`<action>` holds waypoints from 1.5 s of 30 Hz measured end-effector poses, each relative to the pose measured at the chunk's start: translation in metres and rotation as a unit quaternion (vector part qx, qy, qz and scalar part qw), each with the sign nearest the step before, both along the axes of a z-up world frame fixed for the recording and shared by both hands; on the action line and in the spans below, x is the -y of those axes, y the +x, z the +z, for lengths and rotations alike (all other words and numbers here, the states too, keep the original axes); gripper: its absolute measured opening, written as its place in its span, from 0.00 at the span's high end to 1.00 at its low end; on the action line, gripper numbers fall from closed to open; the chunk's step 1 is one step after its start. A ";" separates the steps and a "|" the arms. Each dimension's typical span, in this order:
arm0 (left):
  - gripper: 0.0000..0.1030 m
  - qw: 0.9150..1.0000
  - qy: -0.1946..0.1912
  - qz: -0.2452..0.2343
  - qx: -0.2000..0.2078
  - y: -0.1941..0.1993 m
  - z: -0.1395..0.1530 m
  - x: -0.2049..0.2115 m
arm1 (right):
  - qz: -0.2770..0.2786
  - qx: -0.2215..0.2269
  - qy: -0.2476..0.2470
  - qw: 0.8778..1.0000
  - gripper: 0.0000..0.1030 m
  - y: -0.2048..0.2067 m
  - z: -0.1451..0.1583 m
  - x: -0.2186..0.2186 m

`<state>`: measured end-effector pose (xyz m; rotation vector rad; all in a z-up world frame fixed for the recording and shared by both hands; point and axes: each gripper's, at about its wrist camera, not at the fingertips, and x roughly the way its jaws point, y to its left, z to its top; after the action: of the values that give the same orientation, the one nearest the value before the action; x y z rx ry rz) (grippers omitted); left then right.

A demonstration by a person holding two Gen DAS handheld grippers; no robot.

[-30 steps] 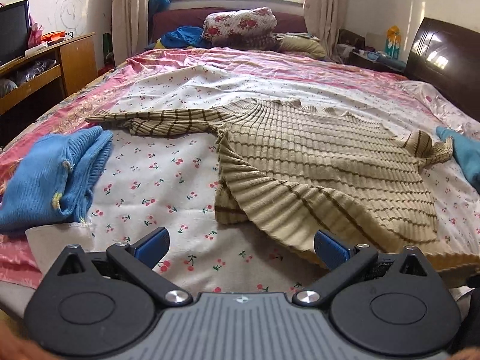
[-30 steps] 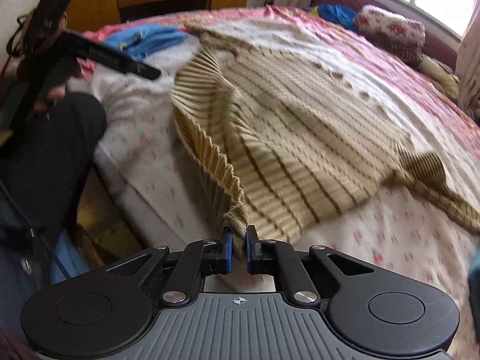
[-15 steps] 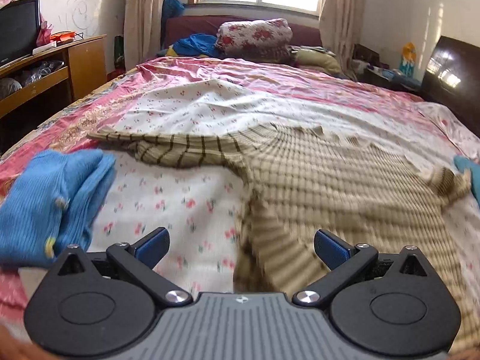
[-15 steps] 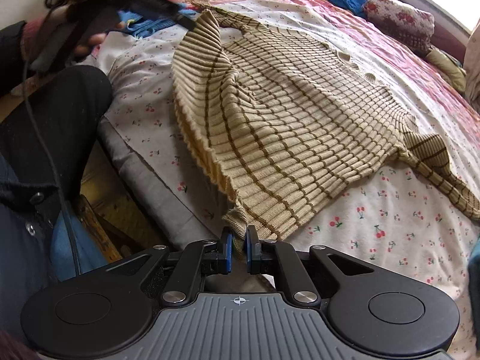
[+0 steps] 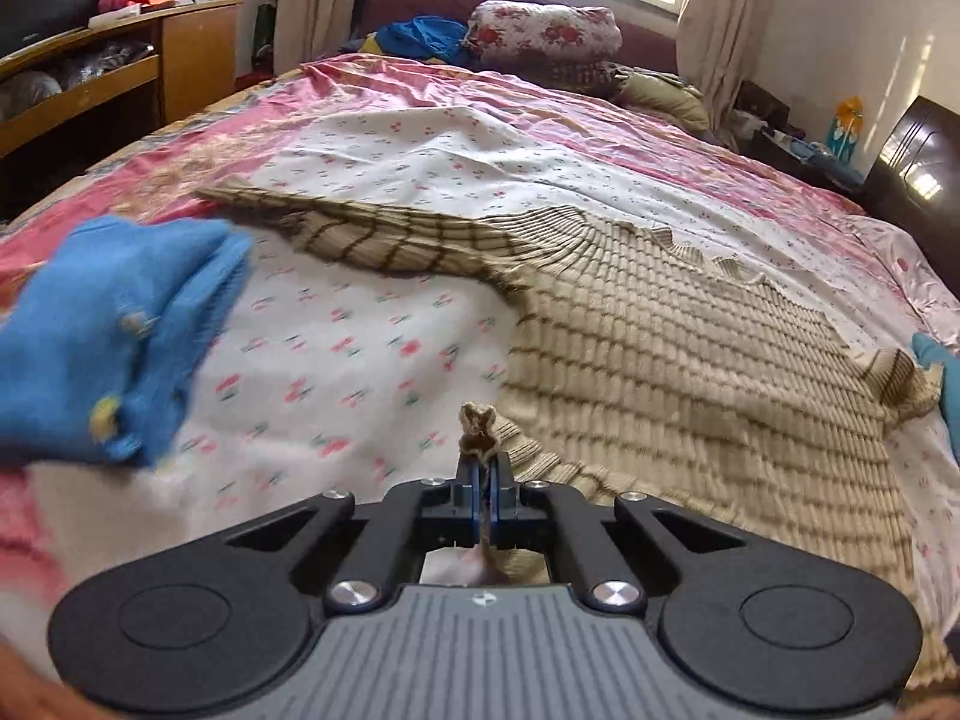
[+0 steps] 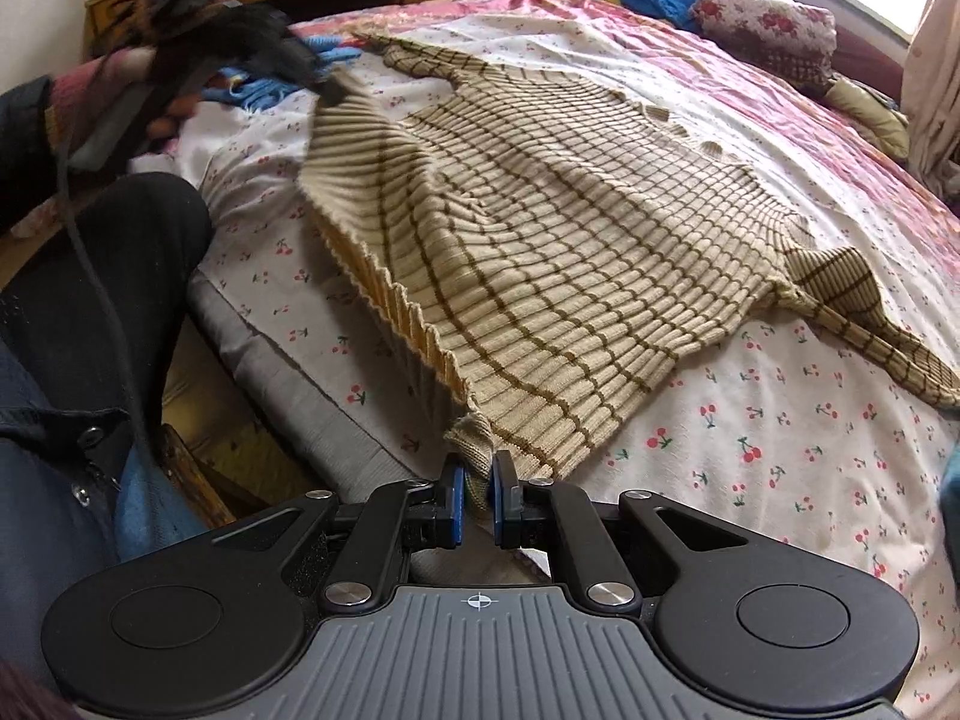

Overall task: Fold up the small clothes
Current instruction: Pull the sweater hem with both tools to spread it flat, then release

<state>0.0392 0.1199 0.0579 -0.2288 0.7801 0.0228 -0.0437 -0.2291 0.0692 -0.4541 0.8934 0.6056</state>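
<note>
A beige ribbed sweater with brown stripes (image 5: 660, 348) lies spread on the bed, sleeves out to both sides. My left gripper (image 5: 480, 474) is shut on a bunched corner of its hem at the near left. It also shows in the right wrist view (image 6: 240, 60), lifting that corner. The sweater fills the middle of the right wrist view (image 6: 570, 252). My right gripper (image 6: 478, 492) pinches the other hem corner at the bed's near edge, the jaws standing slightly apart around the knit.
A folded blue garment (image 5: 114, 324) lies left of the sweater. The cherry-print sheet (image 5: 360, 330) covers the bed. A wooden desk (image 5: 120, 78) stands at the left, pillows (image 5: 540, 30) at the far end, a dark headboard (image 5: 924, 180) at the right. My leg (image 6: 108, 300) is by the bed edge.
My left gripper, open before, moved in and shut on the sweater's left hem corner. The right gripper kept hold of its corner, its jaws now slightly wider. The hem is stretched between them.
</note>
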 end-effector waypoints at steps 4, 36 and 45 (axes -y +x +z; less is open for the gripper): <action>0.90 0.999 -0.016 0.007 -0.026 -0.038 -0.001 -0.021 | -0.001 0.000 -0.006 1.000 0.92 -0.004 0.001 0.005; 0.68 0.984 0.080 -0.048 -0.149 -0.034 -0.045 0.023 | -0.153 -0.066 0.062 0.984 0.85 0.036 -0.041 -0.001; 0.68 0.989 0.081 -0.044 -0.113 -0.052 -0.024 0.021 | -0.169 -0.053 0.045 0.983 0.85 0.031 -0.032 0.002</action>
<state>-0.0131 0.0989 0.0344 -0.0367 1.0083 0.0283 -0.0124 -0.2314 0.0368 -0.1826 1.0126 0.3590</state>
